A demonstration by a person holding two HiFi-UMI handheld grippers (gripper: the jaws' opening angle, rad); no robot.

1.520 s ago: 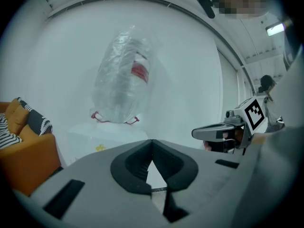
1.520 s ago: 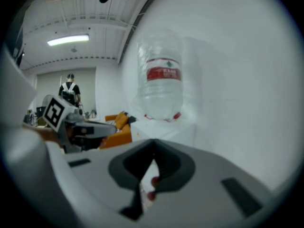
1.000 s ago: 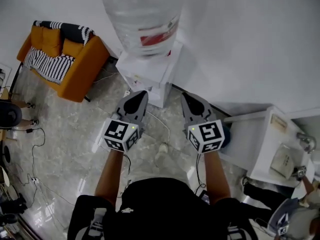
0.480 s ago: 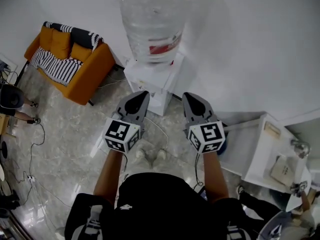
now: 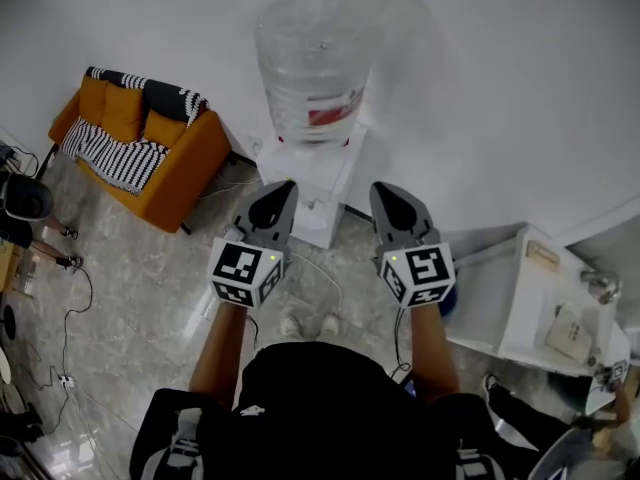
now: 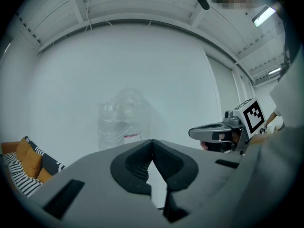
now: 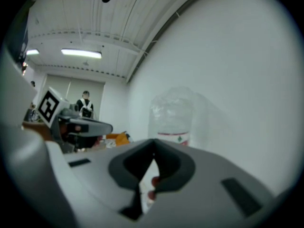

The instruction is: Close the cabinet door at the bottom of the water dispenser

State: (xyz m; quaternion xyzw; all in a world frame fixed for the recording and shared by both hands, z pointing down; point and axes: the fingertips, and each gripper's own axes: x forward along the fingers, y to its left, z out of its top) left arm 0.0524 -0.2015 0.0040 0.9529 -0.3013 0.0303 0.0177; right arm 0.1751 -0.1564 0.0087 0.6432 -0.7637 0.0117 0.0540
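The white water dispenser point(image 5: 318, 183) stands against the wall with a clear bottle point(image 5: 315, 58) on top. From the head view its bottom cabinet door is hidden by the dispenser's own top. My left gripper point(image 5: 283, 188) and right gripper point(image 5: 384, 189) are held side by side in front of it, apart from it, both shut with nothing between the jaws. In the left gripper view the left gripper point(image 6: 152, 142) points level at the bottle point(image 6: 118, 122), with the right gripper point(image 6: 194, 133) beside it. The right gripper view shows the right gripper point(image 7: 153, 142) below the bottle point(image 7: 173, 118).
An orange sofa point(image 5: 140, 143) with striped cushions stands left of the dispenser. A white low cabinet point(image 5: 520, 298) is at the right. Cables point(image 5: 70, 308) run over the marble floor. The person's feet point(image 5: 310, 325) are just behind the grippers. Another person point(image 5: 590, 438) is at the lower right.
Both grippers have risen together in front of the dispenser and stayed shut. The head view has lifted too, so the bottle and dispenser look smaller and farther below.
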